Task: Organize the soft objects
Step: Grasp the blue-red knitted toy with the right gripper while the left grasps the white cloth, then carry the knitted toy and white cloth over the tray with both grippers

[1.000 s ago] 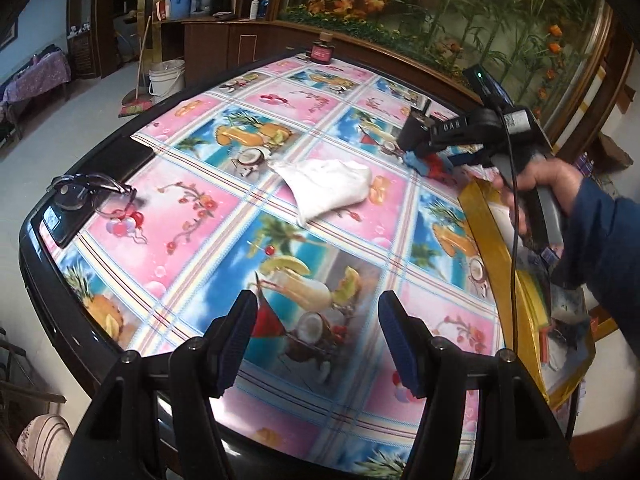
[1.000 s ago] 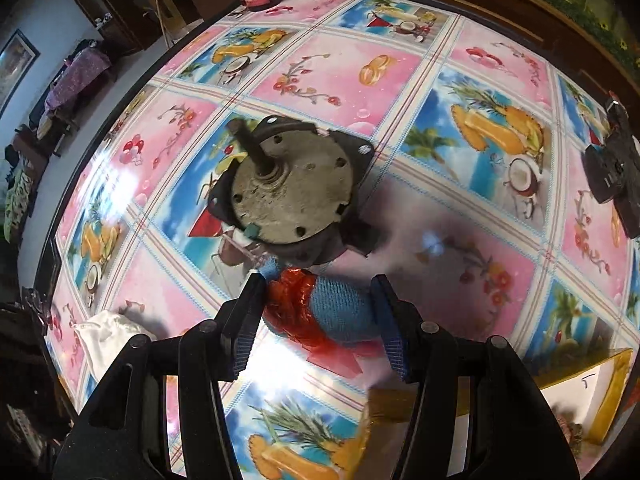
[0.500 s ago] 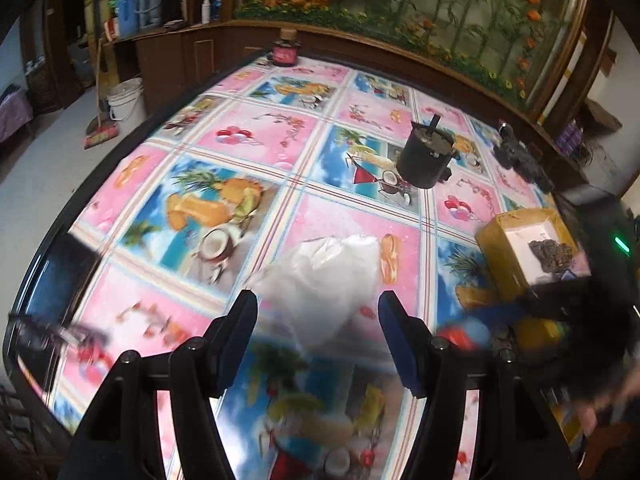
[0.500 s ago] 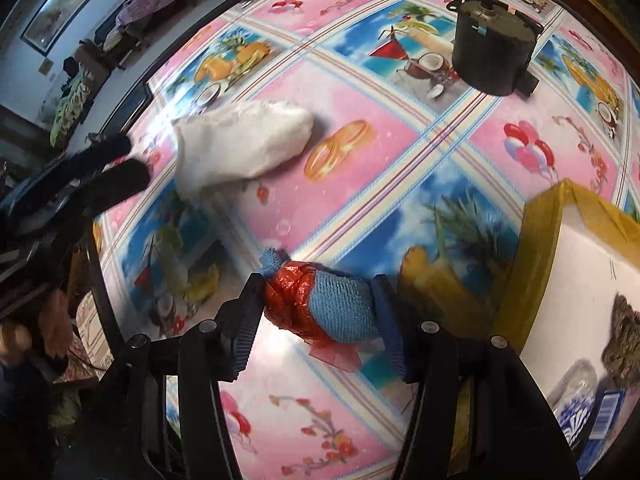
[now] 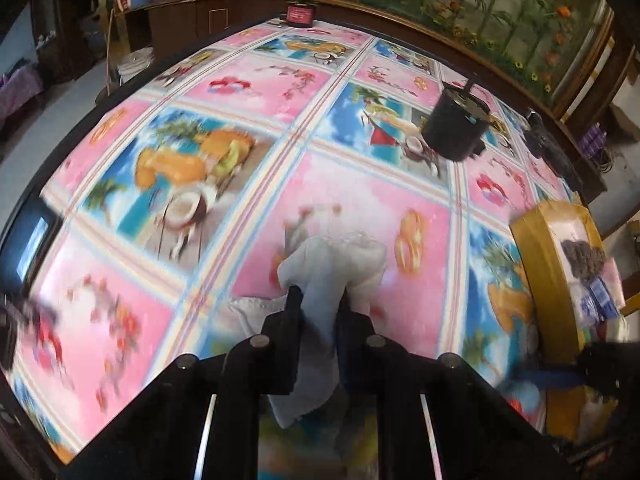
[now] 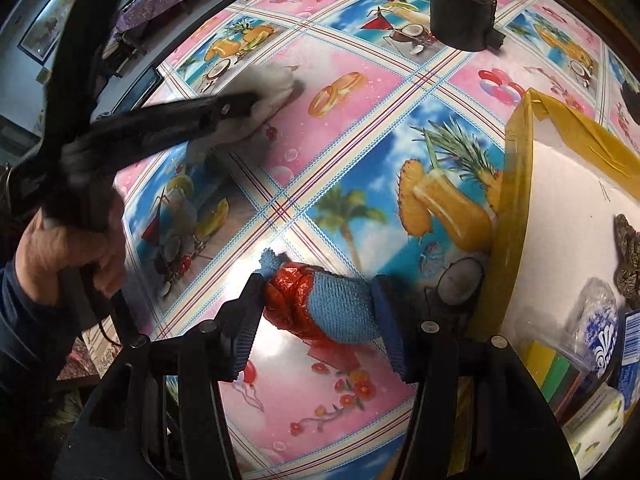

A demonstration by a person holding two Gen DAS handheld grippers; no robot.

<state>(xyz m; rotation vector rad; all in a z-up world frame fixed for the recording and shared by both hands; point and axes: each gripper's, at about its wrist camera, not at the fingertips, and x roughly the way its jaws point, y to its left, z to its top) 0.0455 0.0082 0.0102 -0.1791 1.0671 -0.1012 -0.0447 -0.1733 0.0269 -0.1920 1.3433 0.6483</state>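
Note:
A white cloth (image 5: pixel 332 264) lies bunched on the bright patterned tablecloth, and my left gripper (image 5: pixel 320 296) is shut on it, the cloth pinched between the two fingers and trailing back under them. The right wrist view shows the same cloth (image 6: pixel 276 80) at the tip of the left gripper (image 6: pixel 252 108), with a hand on its handle. My right gripper (image 6: pixel 316 304) is shut on a blue knitted soft thing (image 6: pixel 340 312) wrapped partly in red film, held above the table just left of the yellow-taped box (image 6: pixel 516 184).
A black cylindrical motor (image 5: pixel 456 128) stands at the far right of the table, and a red jar (image 5: pixel 301 14) at the far edge. The yellow-taped box (image 5: pixel 536 264) holds a dark rag, packets and sponges. A dark device lies on the table's left edge.
My left gripper came down onto the white cloth and closed on it. My right gripper carried the blue soft thing away from the motor and closer to the yellow box.

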